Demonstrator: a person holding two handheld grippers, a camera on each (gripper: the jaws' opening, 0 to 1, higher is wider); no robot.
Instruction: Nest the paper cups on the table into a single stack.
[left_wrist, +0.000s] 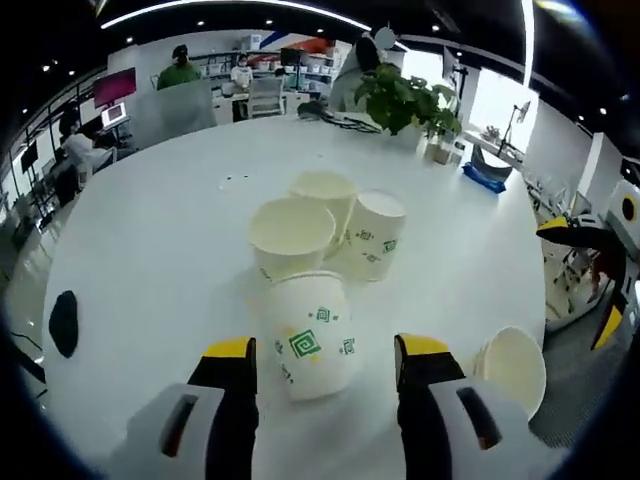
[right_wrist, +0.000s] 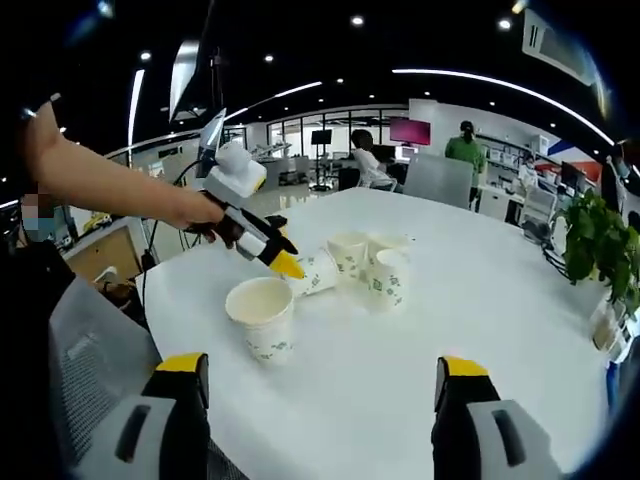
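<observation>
In the left gripper view, a dark object (left_wrist: 63, 322) lies on the white table (left_wrist: 150, 260) at nine o'clock. The left gripper (left_wrist: 325, 365) rises from six o'clock with its yellow-tipped jaws spread apart; a tipped paper cup (left_wrist: 312, 335) with a green square print lies between them, and I cannot tell whether either jaw touches it. Just beyond it, toward twelve o'clock, an upright cup (left_wrist: 291, 236) stands with its mouth open, and two more cups (left_wrist: 350, 215) crowd behind it at one o'clock, touching or nearly so. A lone cup (left_wrist: 513, 365) sits at four o'clock, near the table's edge. A potted plant (left_wrist: 405, 100) stands at the far side, at one o'clock.

In the right gripper view, a person's hand (right_wrist: 195, 212) at ten o'clock holds the left gripper, whose yellow tips reach the tipped cup (right_wrist: 318, 272) near centre. The lone cup (right_wrist: 262, 316) stands upright just below, at seven o'clock of centre. The clustered cups (right_wrist: 375, 265) sit at centre. The right gripper (right_wrist: 325, 385) shows its jaws wide apart at six o'clock, holding nothing, above bare table.
</observation>
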